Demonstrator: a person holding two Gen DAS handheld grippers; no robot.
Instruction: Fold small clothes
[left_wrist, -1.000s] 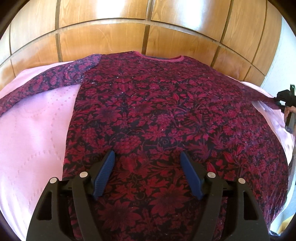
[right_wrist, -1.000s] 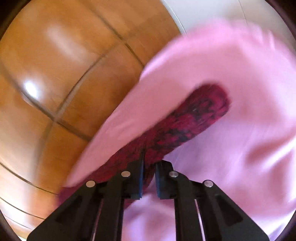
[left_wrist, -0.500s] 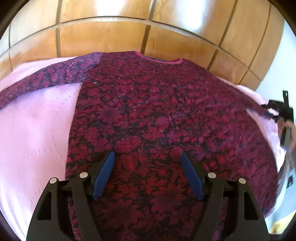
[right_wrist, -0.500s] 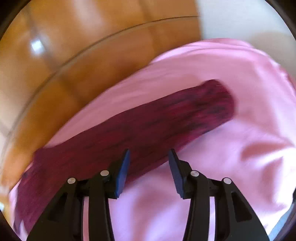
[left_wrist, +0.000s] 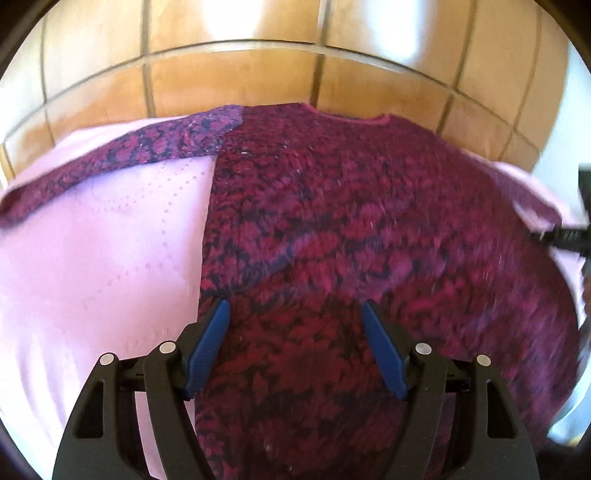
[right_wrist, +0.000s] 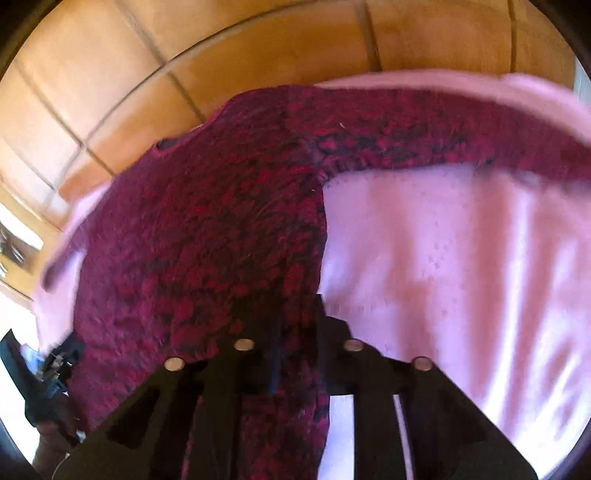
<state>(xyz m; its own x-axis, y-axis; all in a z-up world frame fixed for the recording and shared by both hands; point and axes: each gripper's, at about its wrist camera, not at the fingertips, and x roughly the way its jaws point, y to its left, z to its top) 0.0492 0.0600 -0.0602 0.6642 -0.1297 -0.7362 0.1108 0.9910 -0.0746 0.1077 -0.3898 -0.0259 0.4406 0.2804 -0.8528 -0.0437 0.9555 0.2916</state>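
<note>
A dark red floral long-sleeved top (left_wrist: 351, 229) lies flat on a pink bedspread (left_wrist: 103, 266), both sleeves spread out. My left gripper (left_wrist: 295, 310) is open above the lower body of the top, its left blue pad (left_wrist: 210, 343) near the garment's left side edge; nothing is between the pads. In the right wrist view the top (right_wrist: 207, 229) fills the left half, its sleeve (right_wrist: 461, 136) running right. My right gripper (right_wrist: 291, 314) is shut over the garment's side edge below the armpit; blur hides whether cloth is pinched. It also shows as the right gripper (left_wrist: 569, 236) at the picture's edge.
Glossy wooden panels (left_wrist: 258, 77) stand right behind the bed. Bare pink bedspread (right_wrist: 461, 277) lies to the right of the top. The left gripper (right_wrist: 55, 365) and a hand show at the lower left of the right wrist view. A pale wall (left_wrist: 580, 122) is at the far right.
The right gripper let go of the sleeve end, opened, then shut again while swinging over to the garment's side edge near the armpit. The left gripper slid slightly toward the top's left edge.
</note>
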